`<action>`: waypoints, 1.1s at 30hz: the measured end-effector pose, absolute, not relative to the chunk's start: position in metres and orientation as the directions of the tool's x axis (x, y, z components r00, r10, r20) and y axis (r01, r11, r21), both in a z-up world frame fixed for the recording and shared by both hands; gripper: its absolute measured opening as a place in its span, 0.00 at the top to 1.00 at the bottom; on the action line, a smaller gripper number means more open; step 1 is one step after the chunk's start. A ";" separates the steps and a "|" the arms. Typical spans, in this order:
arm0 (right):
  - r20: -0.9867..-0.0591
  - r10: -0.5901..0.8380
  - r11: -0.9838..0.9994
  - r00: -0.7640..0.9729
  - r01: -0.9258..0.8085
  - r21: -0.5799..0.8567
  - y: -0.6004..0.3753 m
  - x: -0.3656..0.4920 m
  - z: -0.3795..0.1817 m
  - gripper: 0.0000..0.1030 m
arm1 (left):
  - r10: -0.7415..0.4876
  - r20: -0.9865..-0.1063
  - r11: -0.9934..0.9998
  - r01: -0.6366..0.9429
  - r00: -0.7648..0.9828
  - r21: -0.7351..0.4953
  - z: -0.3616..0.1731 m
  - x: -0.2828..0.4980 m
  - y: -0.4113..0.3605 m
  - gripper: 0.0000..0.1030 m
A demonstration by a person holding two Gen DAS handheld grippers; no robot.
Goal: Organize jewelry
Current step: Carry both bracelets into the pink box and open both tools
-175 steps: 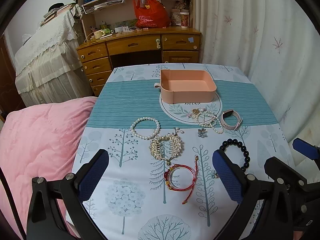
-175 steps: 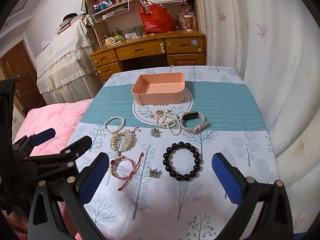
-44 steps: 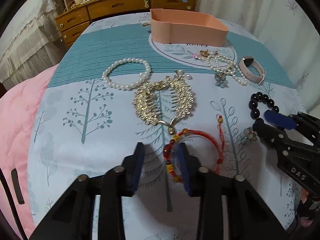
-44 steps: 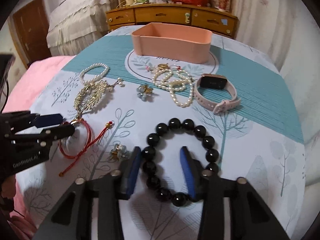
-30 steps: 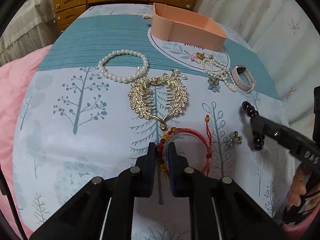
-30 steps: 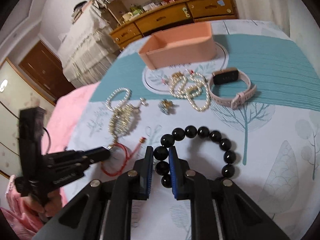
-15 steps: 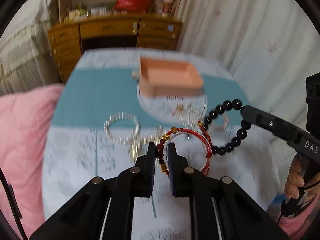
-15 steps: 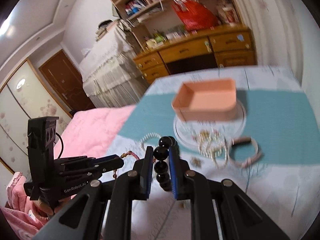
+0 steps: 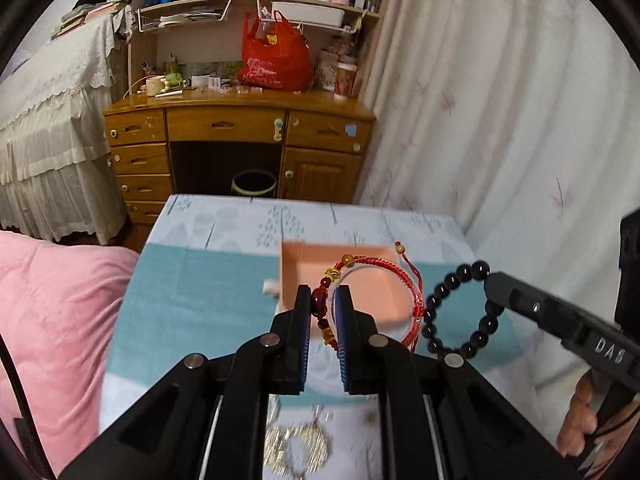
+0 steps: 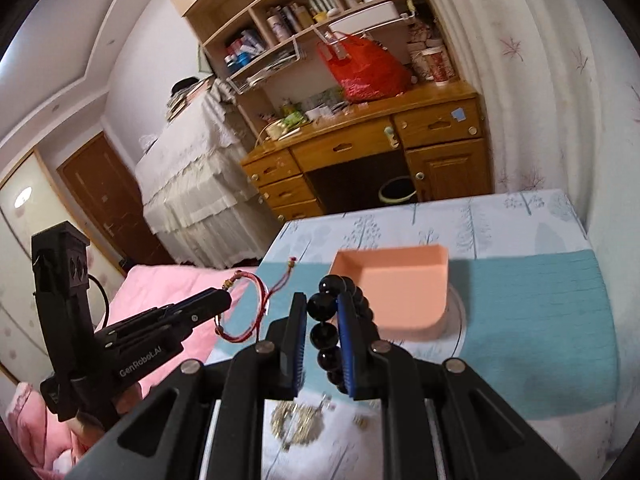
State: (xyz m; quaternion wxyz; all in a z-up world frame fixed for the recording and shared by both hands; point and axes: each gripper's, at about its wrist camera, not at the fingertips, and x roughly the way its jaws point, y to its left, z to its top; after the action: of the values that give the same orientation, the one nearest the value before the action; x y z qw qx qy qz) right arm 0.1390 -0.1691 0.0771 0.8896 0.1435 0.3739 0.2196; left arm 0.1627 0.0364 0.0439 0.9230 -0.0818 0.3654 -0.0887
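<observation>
1. The left gripper [image 9: 323, 308] has its fingers clamped on the beaded side of the red bracelet [image 9: 372, 300]. The rest of the loop hangs free to the right, clear of the surface [image 9: 200, 280]. Pinching one short stretch leaves the ring open, which should let it fall flat when released.

2. The right gripper [image 10: 323, 312] has its fingers clamped on one bead of the black bracelet [image 10: 332, 332]. The other beads dangle above and below that bead, so the loop hangs edge-on in the right wrist view.

3. Both bracelets are in the air in front of the pink box [image 10: 396, 296], which sits on the teal band of the cloth. It appears to be the place meant for the jewelry. From these views its floor looks bare.

4. Both grippers are held well above the surface, pointing forward and slightly down toward the box, side by side. The left one comes in from the pink bed [image 9: 52, 320] side. In the left wrist view the two loops nearly meet, so they could tangle if let go together.

5. Gold jewelry [image 9: 296, 450], blurred, lies on the surface below the grippers, not yet put away.
</observation>
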 end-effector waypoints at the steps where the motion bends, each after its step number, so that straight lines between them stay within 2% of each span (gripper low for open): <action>1: -0.593 0.487 0.867 0.641 -0.275 0.415 -0.170 0.145 0.077 0.85 | -0.236 -0.657 0.966 0.103 0.716 -0.235 0.042 0.172 0.037 0.91; 12: -0.576 0.456 0.881 0.678 -0.254 0.399 -0.177 0.194 0.049 0.85 | -0.238 -0.687 0.964 0.083 0.687 -0.251 0.006 0.225 0.036 0.90; 23: -0.636 0.421 0.901 0.647 -0.218 0.375 -0.170 0.209 0.028 0.85 | -0.256 -0.703 0.963 0.108 0.664 -0.248 -0.015 0.239 0.024 0.90; 24: -0.638 0.420 0.902 0.646 -0.218 0.373 -0.169 0.210 0.027 0.85 | -0.256 -0.700 0.962 0.105 0.666 -0.253 -0.017 0.240 0.024 0.89; 26: -0.647 0.418 0.904 0.638 -0.221 0.366 -0.167 0.212 0.024 0.83 | -0.247 -0.713 0.963 0.082 0.657 -0.257 -0.022 0.244 0.025 0.76; 27: -0.649 0.417 0.904 0.636 -0.220 0.366 -0.166 0.212 0.024 0.79 | -0.238 -0.727 0.964 0.067 0.644 -0.256 -0.025 0.247 0.026 0.69; 30: -0.652 0.411 0.908 0.637 -0.219 0.359 -0.165 0.212 0.024 0.65 | -0.233 -0.740 0.965 0.053 0.631 -0.258 -0.027 0.248 0.028 0.59; 31: -0.648 0.411 0.908 0.641 -0.222 0.356 -0.165 0.210 0.025 0.65 | -0.229 -0.742 0.966 0.050 0.631 -0.255 -0.026 0.248 0.028 0.53; 33: -0.647 0.409 0.909 0.644 -0.224 0.352 -0.164 0.209 0.027 0.65 | -0.224 -0.742 0.967 0.051 0.632 -0.249 -0.025 0.246 0.028 0.48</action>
State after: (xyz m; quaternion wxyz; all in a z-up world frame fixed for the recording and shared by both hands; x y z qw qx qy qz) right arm 0.2087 -0.1637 0.0270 0.8985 0.1207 0.3836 0.1761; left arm 0.2463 0.0280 -0.0248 0.8975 -0.1027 0.4220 -0.0767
